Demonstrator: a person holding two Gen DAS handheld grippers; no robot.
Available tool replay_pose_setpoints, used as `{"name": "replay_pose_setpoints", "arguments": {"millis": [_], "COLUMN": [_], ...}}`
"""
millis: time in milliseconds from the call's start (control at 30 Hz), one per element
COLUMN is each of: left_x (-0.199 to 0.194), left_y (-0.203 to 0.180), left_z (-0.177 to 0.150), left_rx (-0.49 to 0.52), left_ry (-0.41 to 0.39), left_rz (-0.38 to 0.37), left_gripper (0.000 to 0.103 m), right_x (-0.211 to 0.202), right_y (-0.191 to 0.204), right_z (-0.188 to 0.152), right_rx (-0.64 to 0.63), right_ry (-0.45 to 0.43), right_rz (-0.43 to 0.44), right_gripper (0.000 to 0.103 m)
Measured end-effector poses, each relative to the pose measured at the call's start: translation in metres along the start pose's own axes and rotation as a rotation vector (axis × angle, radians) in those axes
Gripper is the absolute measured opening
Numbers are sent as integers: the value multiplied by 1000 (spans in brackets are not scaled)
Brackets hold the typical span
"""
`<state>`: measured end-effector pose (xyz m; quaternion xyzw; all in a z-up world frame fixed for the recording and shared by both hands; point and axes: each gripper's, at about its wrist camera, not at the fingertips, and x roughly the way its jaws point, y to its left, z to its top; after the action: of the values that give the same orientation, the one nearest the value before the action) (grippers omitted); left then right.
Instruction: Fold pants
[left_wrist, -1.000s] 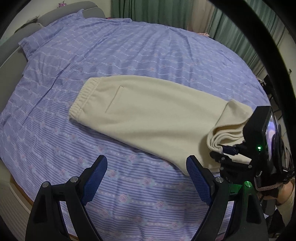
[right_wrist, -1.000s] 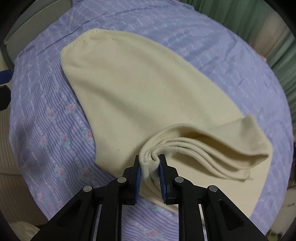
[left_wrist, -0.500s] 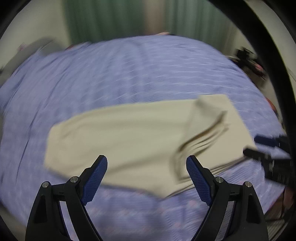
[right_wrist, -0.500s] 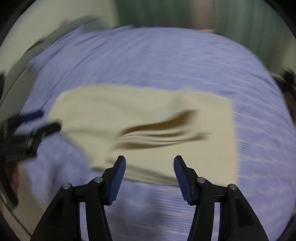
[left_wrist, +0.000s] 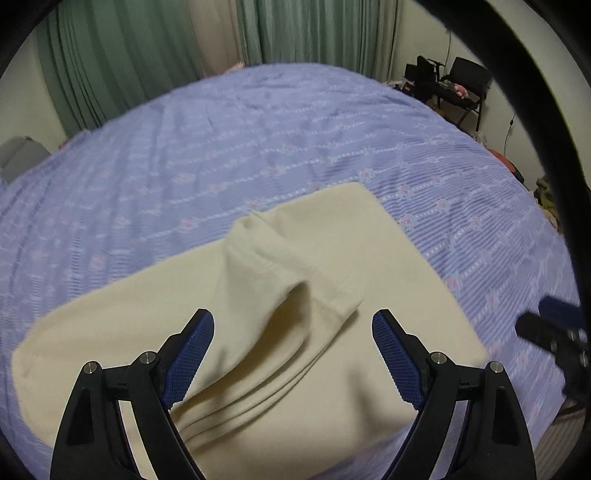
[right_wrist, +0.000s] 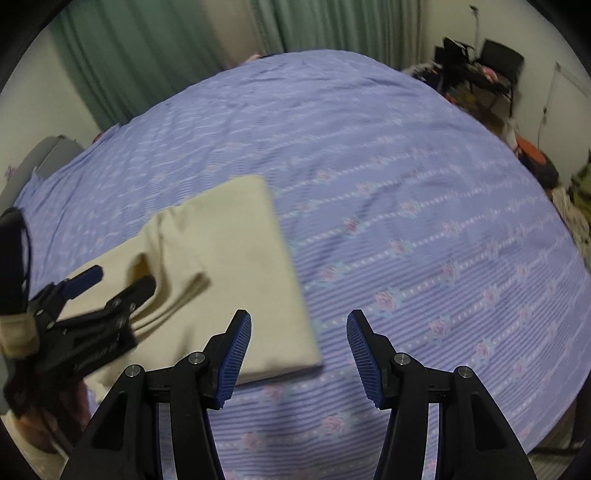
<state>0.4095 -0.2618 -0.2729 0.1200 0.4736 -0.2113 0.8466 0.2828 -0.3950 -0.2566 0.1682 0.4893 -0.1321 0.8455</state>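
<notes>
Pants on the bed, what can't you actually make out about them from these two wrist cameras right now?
- Near edge of the pants, left wrist view: hidden behind the left gripper, cut by the frame bottom.
- Left part of the pants, right wrist view: covered by the left gripper and hand.
- Waistband and pocket: not identifiable in either view.
- Clutter by the chair: too small, blurred.
- Right gripper: open, over the bedsheet.

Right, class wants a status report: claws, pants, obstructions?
Left claw open, right claw open, both empty. Cream pants on bed, cuff end folded over, bunched. Nothing obstructing.
</notes>
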Motion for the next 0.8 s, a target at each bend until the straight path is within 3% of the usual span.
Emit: {"name": "replay_pose_setpoints", "arguments": {"millis": [167,333,400,467,533,633,800], "left_x": [30,49,52,49,38,9,-13], "left_y": [-22,-33,-34,-27,-8,33,118], "left_z": [0,-4,-4,-5,-4,3,14], "left_rx": [29,43,49,22,-42,-142,-262], "left_ry": [61,87,86,80,66,8,-47], "left_rz": [17,101,135,122,106,113,102], "left_gripper": [88,87,75,48,28,19,18], "right_x": [18,24,25,25,23,22,21], "right_y": [-18,-23,-22,-19,-14,-3,32], "right_z": [1,0,0,-1,-1,2,8], "right_rx": [47,62,65,62,53,40,19], "right_ry": [13,19,22,22,17,10,0], "right_rz": [18,34,42,48,62,85,159], "right_gripper": [55,55,55,55,55,55,55]}}
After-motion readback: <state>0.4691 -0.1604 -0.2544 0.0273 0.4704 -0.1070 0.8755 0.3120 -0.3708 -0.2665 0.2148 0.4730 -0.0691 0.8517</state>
